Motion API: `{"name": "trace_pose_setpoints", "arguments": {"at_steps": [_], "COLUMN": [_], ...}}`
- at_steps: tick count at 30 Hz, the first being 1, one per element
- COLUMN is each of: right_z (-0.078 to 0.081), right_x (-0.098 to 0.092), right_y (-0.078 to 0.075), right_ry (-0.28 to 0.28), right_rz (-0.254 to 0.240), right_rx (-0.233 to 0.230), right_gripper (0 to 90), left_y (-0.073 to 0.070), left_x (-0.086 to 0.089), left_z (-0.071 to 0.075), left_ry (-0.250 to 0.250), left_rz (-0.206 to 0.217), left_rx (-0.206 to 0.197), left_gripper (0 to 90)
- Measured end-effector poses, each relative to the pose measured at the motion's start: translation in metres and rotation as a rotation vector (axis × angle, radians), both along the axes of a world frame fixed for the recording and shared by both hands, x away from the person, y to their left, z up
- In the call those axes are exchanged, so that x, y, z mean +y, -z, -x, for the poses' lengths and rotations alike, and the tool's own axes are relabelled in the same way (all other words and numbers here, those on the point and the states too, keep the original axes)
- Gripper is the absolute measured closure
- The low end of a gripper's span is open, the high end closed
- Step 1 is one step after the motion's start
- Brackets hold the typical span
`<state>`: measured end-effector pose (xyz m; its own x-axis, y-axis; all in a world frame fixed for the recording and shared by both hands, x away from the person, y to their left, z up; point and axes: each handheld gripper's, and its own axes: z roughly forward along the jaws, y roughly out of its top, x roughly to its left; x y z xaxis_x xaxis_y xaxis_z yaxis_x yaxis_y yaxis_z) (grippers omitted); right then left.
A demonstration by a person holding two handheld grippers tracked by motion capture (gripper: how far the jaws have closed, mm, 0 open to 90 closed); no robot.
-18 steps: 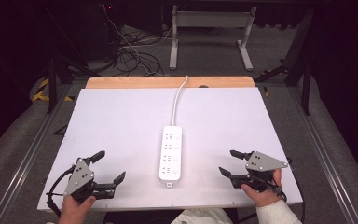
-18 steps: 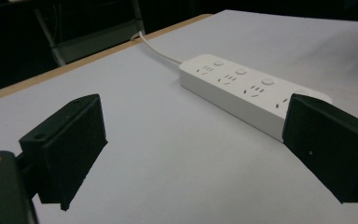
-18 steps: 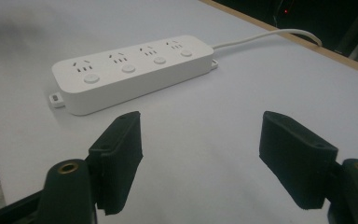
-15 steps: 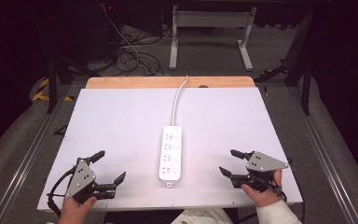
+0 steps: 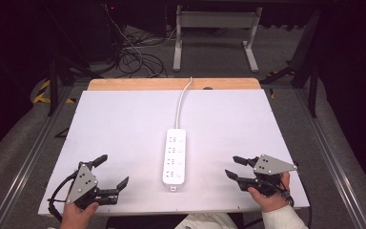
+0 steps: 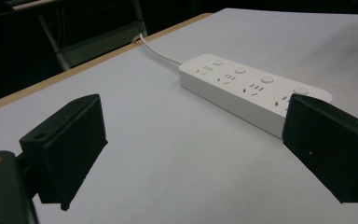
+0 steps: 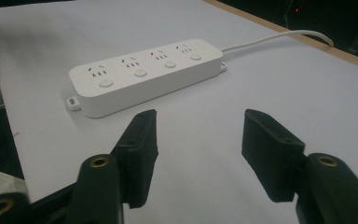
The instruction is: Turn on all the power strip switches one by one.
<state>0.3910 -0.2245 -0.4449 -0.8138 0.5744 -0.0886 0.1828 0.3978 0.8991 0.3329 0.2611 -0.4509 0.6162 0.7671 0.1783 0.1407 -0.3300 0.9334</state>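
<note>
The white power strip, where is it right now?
In the high view the power strip lies flat mid-table, between the left gripper and right gripper, touching neither.

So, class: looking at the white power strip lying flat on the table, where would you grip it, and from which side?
Probably across its narrow width, near the end closest to the person, coming down from above. The power strip is long, slim and flat, so its two long sides give parallel faces, and its cable leaves the far end. The open right gripper sits beside that near end.
</note>
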Motion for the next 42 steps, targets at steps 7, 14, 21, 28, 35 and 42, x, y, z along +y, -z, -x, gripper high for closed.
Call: {"name": "trace_pose_setpoints", "arguments": {"at_steps": [7, 14, 21, 28, 35, 42], "right_z": [0.000, -0.002, -0.009, -0.016, -0.023, -0.025], "right_x": [0.001, 0.008, 0.021, 0.037, 0.055, 0.069], "right_y": [-0.003, -0.012, -0.024, -0.031, -0.038, -0.040], "right_ry": [-0.016, -0.065, -0.089, -0.112, -0.162, -0.187], "right_rz": [0.023, 0.039, 0.057, 0.054, 0.036, 0.059], "right_rx": [-0.009, 0.021, 0.045, 0.047, 0.066, 0.071], "right_gripper": [54.7, 73.8, 89.3, 90.0, 90.0, 90.0], "left_y": [0.000, 0.000, 0.000, 0.000, 0.000, 0.000], "left_x": [-0.002, -0.001, -0.001, -0.001, 0.000, -0.001], "left_z": [0.001, 0.001, 0.001, 0.001, 0.000, 0.001], "left_ry": [-0.004, -0.010, -0.014, -0.016, -0.019, -0.021], "left_rz": [-0.024, -0.023, -0.027, -0.030, -0.037, -0.033], "left_rx": [-0.010, -0.009, -0.009, -0.010, -0.013, -0.012], "left_gripper": [7.0, 7.0, 7.1, 7.1, 7.1, 7.1]}}
